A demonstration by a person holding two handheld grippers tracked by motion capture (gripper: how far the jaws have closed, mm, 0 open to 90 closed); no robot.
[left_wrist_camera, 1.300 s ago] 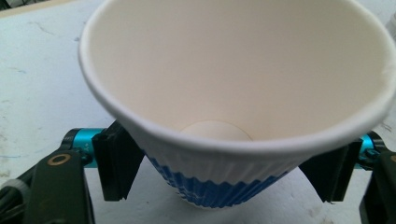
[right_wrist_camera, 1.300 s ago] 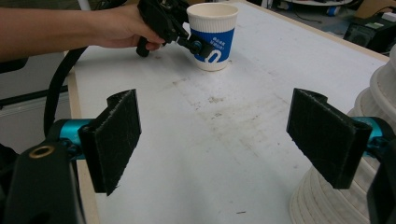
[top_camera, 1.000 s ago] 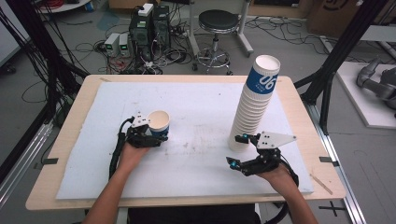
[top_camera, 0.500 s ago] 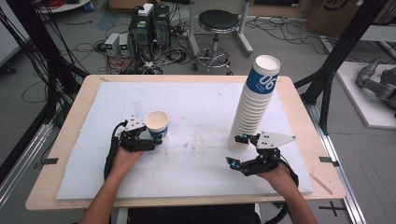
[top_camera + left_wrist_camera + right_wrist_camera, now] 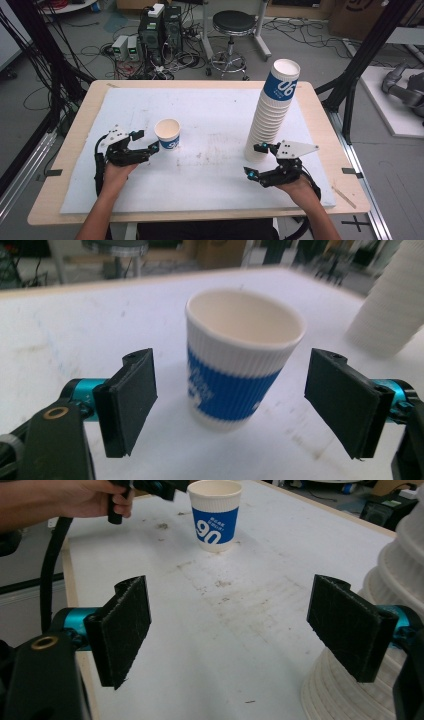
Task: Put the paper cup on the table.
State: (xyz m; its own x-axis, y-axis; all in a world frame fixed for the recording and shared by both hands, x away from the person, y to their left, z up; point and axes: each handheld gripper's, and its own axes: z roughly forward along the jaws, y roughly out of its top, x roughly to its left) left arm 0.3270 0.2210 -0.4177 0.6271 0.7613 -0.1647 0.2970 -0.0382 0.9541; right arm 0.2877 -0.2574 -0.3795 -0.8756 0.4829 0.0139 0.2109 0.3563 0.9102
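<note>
Left gripper (image 5: 146,141) sat with its jaws spread wide, having just been opening; nothing was pinched, pads clear of the paper cup (image 5: 168,134). In the left gripper view the single cup (image 5: 243,357) stood upright just ahead of and between the two black pads (image 5: 131,397), with a gap on each side. Cup was white, ribbed, with a blue band, mouth up, empty inside. It stood on the white board (image 5: 210,115), left of centre, just beside the left jaw tips.

Right gripper (image 5: 254,160) also had jaws spread, nothing between them. In the right gripper view one pad (image 5: 350,625) sat close in front of the cup stack (image 5: 400,630); touching or not, could not tell. Tall stack (image 5: 272,112) stood right of centre on the board, leaning slightly, its top cup bearing a blue band. Single cup and stack were well apart. Board lay on a wooden table (image 5: 70,150).
</note>
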